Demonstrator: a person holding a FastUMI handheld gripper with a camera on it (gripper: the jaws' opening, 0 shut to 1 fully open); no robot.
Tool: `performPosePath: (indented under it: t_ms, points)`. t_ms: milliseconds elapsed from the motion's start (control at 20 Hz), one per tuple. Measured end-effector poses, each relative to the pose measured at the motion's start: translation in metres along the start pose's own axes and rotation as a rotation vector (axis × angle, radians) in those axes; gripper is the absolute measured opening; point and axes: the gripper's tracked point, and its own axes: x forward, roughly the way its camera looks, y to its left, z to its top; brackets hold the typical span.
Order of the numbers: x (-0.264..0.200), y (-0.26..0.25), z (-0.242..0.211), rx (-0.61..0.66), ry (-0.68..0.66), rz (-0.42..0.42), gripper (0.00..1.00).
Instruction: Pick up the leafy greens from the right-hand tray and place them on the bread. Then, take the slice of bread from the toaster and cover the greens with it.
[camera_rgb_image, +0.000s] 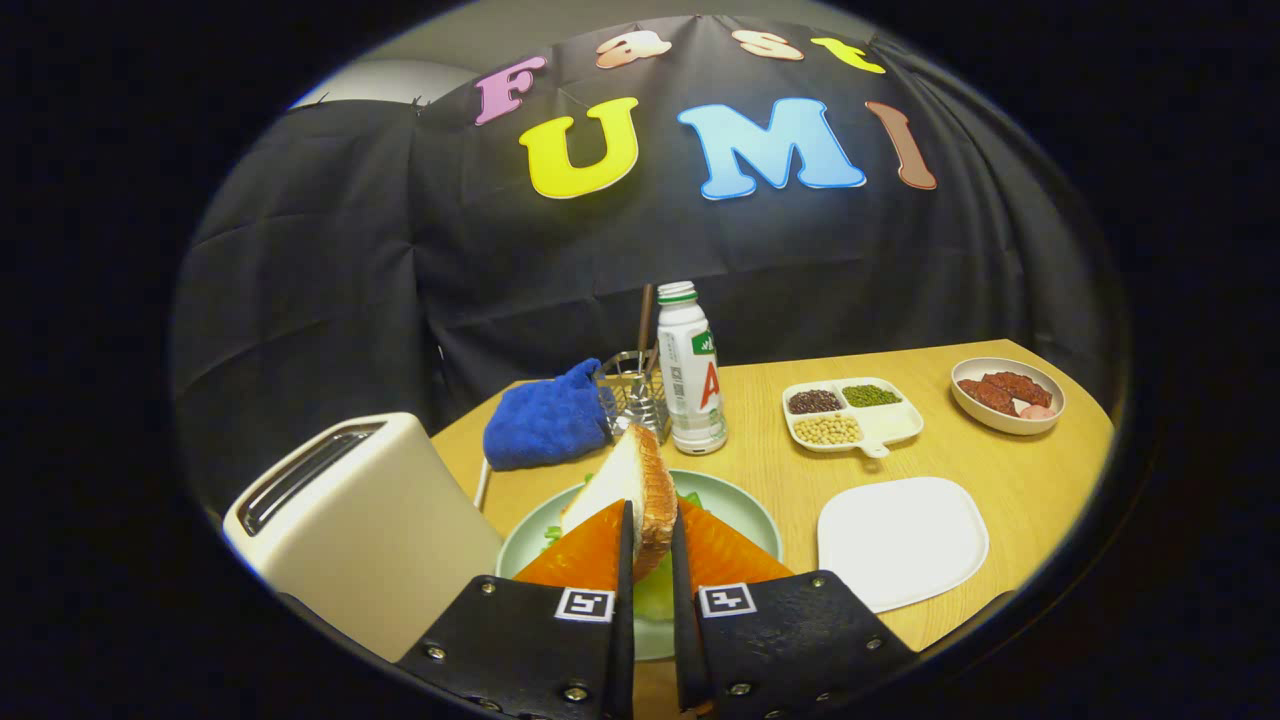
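One bread slice (632, 490) between tongs (650, 560), above greens-filled plate (745, 505).

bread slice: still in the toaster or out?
Out. The hand-held gripper is shut on the bread slice, held on edge above the green plate; the toaster stands beside it.

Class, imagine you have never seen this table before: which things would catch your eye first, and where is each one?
First the bread slice, pinched on edge between the fingers of the gripper, over a green plate with greens on it. Next the cream toaster close beside the plate, and the blue mitt beyond it. Then the white bottle standing upright behind the plate.
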Motion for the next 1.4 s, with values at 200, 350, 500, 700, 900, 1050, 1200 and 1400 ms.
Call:
performPosePath:
  t_ms: [200,350,500,700,900,1050,1200,1400]
  points:
    - [-0.002,-0.026,-0.007,-0.057,0.027,-0.064,0.41]
    - [-0.011,-0.039,0.000,-0.047,-0.001,-0.073,0.51]
    - [-0.033,-0.055,0.020,-0.049,-0.078,-0.062,0.52]
    - [-0.083,-0.091,0.049,-0.114,-0.209,-0.033,0.51]
    - [-0.115,-0.143,0.045,-0.131,-0.213,-0.038,0.51]
    - [-0.142,-0.199,0.063,-0.139,-0.271,-0.063,0.51]
    - [-0.166,-0.258,0.063,-0.120,-0.271,-0.090,0.51]
    - [-0.203,-0.325,0.081,-0.172,-0.360,-0.125,0.51]
